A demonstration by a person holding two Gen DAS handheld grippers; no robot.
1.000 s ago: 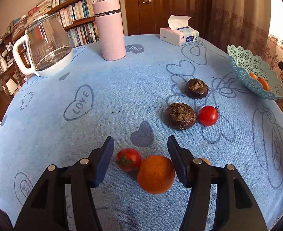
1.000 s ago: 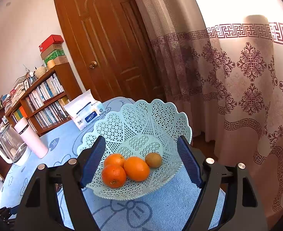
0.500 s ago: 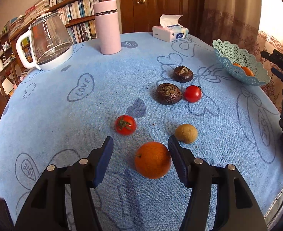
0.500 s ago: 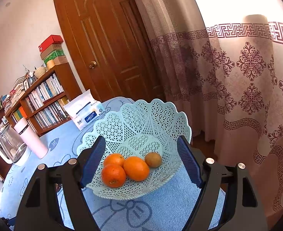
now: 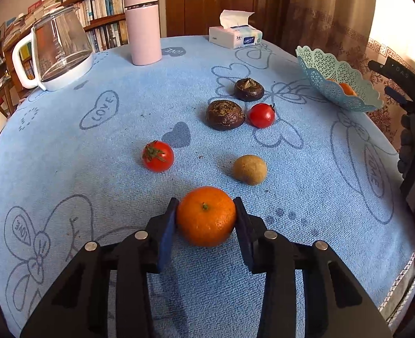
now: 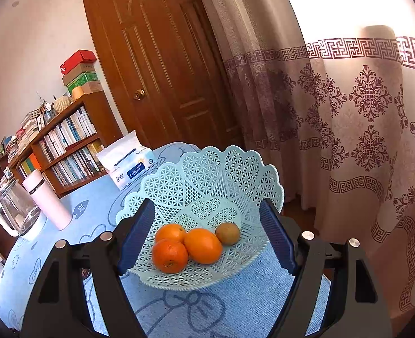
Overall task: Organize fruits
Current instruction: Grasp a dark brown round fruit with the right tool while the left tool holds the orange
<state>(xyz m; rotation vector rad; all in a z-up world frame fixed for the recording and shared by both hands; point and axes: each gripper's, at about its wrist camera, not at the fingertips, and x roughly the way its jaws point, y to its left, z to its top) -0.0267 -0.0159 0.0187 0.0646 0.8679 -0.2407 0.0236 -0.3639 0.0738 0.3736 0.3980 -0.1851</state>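
Two tomatoes [image 5: 158, 156] and a kiwi [image 5: 250, 169] lie loose on the surface [image 5: 66, 146]. Left gripper [image 5: 206, 219] fingers have just closed onto the orange [image 5: 206, 216]. Right gripper [image 6: 207, 239] fingers stand wide around the basket [image 6: 207, 186], not pressing it.

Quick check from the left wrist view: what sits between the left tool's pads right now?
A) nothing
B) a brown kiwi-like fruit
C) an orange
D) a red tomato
C: the left tool has just been closing, and its blue pads press both sides of the orange on the blue tablecloth.
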